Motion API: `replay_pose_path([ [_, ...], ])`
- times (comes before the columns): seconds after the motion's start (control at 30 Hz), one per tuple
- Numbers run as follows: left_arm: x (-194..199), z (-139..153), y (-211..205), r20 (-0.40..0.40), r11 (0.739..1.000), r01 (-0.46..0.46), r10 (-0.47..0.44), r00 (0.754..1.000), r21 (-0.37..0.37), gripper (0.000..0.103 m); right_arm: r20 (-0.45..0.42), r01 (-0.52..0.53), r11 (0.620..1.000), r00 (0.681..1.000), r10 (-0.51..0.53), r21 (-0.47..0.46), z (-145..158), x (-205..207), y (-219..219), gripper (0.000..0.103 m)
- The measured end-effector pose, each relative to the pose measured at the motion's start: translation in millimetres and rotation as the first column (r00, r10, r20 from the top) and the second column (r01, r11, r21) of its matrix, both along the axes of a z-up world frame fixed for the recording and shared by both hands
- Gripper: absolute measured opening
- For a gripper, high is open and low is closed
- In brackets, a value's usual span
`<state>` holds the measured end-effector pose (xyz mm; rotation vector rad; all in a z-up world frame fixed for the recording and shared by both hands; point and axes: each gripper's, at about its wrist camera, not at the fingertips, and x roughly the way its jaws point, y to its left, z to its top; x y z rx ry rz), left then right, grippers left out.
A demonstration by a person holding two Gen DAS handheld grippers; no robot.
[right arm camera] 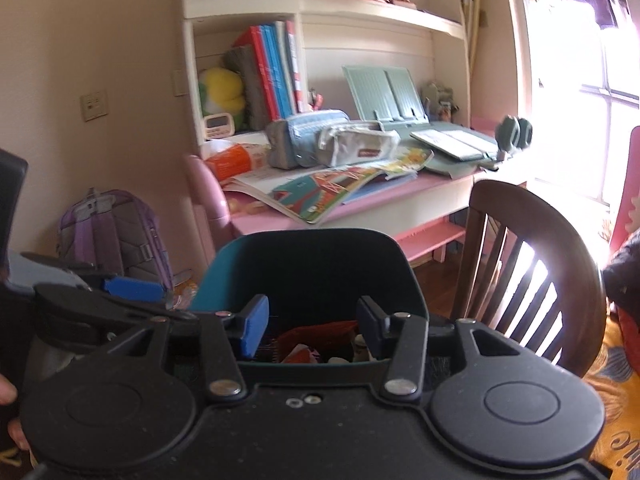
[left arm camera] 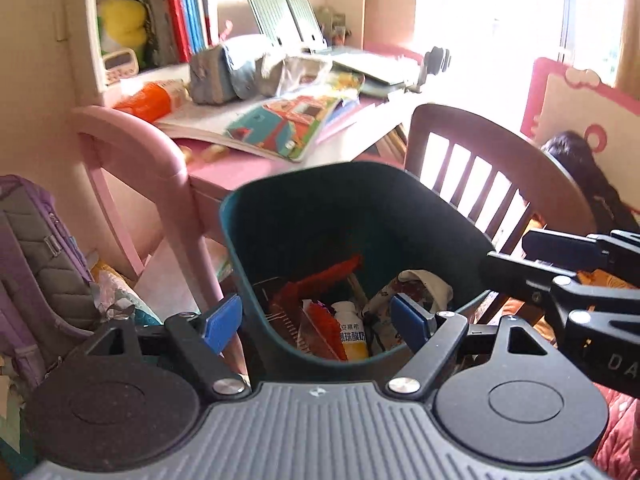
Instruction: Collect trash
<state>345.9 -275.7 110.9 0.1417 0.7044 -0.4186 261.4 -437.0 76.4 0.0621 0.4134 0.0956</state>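
**Both grippers over the bin, nothing held**

Closest thing in the left view is the left gripper (left arm camera: 318, 322), jaws spread wide with its blue pads (left arm camera: 222, 322) either side of the bin's near rim, not pinching anything. The right gripper (right arm camera: 312, 328) is also parted, empty, sitting just in front of the bin's near edge. It shows up in the left view too, poking in at the bin's right side.

The bin (left arm camera: 280, 216) is dark teal and sits right below both grippers. The trash is inside it: a red wrapper (left arm camera: 320, 280) across the middle, a small white bottle with a yellow label (left arm camera: 352, 336) near the front, some crumpled patterned paper (left arm camera: 416, 292) on the bin's right side, plus what looks like a spiral notebook edge at its left.

Behind the bin is a pink desk (right arm camera: 360, 208) covered in open picture books (right arm camera: 320, 188) and pencil cases (right arm camera: 332, 140). A wooden chair (right arm camera: 532, 264) stands right of the bin, a purple backpack (right arm camera: 112, 232) left of it against the wall.
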Motion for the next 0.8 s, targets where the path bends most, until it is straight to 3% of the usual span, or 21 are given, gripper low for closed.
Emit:
replay_pose_path([
  [0.37, -62, 22, 43, 0.106, 0.999, 0.007, -0.003, 0.994, -0.041, 0.082, 0.051, -0.064, 0.997, 0.997, 0.066, -0.033, 14, -46, 25, 0.057],
  [0.5, -85, 30, 55, 0.163, 0.998, 0.022, -0.013, 0.987, -0.055, 0.096, 0.078, -0.080, 0.996, 0.994, 0.083, -0.036, 20, -64, 33, 0.059],
  [0.8, -122, 44, 78, 0.216, 0.993, 0.049, -0.025, 0.976, -0.110, 0.096, 0.099, -0.086, 0.994, 0.991, 0.091, -0.061, 23, -99, 44, 0.060],
])
